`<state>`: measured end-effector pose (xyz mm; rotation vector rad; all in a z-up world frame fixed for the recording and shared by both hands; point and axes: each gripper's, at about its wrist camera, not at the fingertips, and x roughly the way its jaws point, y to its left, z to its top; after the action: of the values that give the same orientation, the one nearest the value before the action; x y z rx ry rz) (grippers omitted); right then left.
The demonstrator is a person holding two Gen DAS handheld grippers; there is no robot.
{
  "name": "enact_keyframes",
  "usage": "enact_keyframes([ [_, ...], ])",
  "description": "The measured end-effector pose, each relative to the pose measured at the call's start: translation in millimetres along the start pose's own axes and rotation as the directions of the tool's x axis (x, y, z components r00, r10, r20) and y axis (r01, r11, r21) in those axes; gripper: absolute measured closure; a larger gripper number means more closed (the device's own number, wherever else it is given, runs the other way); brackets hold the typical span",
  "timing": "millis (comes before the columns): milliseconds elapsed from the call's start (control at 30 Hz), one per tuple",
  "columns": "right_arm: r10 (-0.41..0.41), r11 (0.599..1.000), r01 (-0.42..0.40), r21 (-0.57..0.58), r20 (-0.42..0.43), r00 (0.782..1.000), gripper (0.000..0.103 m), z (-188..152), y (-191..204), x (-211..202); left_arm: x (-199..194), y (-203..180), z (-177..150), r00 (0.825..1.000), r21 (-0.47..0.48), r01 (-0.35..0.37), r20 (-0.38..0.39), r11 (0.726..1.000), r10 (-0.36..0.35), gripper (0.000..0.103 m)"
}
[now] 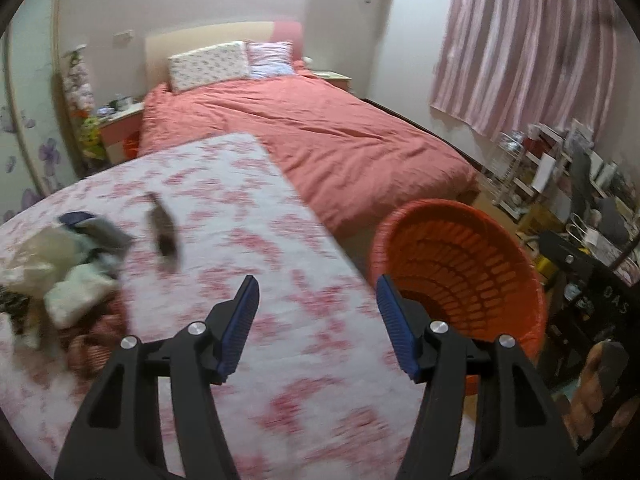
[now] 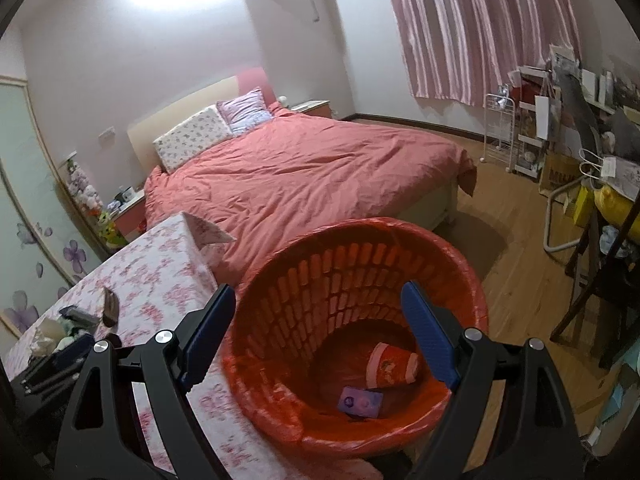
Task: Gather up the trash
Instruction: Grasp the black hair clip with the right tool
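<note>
Only right wrist view shows red cup, purple box inside basket.

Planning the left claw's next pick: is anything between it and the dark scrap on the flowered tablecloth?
Nothing visible. The left claw is open and empty over bare tablecloth, and the dark scrap lies ahead to its left, apart from the trash pile.

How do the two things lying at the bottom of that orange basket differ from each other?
The red paper cup is the larger of the two; the purple packet is smaller. The cup is round and tapered, lying tipped on its side, while the packet is flat and rectangular, lying face up. The cup is red with pale bands; the packet is purple with light marks. Both rest inside the orange basket, close together.
</note>
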<state>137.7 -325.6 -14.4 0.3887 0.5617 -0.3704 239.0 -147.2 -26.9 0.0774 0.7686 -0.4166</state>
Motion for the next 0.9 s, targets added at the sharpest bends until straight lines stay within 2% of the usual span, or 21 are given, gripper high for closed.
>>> enact_keyframes([
  [200, 0.052, 0.997, -0.053, -0.061, -0.026, 0.998, 0.019, -9, 33, 0, -31, 64, -11, 0.992, -0.072, -0.122, 0.032, 0.99, 0.124, 0.037],
  [400, 0.115, 0.98, -0.127, -0.152, -0.086, 0.99, 0.019, -27, 84, 6, -55, 142, -29, 0.967, -0.176, -0.25, 0.01, 0.952, 0.256, 0.036],
  [533, 0.148, 0.961, -0.176, -0.216, -0.137, 0.979, 0.021, -42, 123, 15, -67, 188, -45, 0.953, -0.237, -0.297, -0.013, 0.925, 0.303, 0.035],
  [700, 0.178, 0.937, -0.229, -0.265, -0.202, 0.963, 0.029, -55, 163, 31, -76, 228, -62, 0.933, -0.28, -0.356, -0.044, 0.892, 0.358, 0.034],
  [900, 0.217, 0.894, -0.3, -0.333, -0.265, 0.939, 0.039, -64, 222, 64, -77, 257, -71, 0.928, -0.31, -0.368, -0.06, 0.877, 0.368, 0.034],
])
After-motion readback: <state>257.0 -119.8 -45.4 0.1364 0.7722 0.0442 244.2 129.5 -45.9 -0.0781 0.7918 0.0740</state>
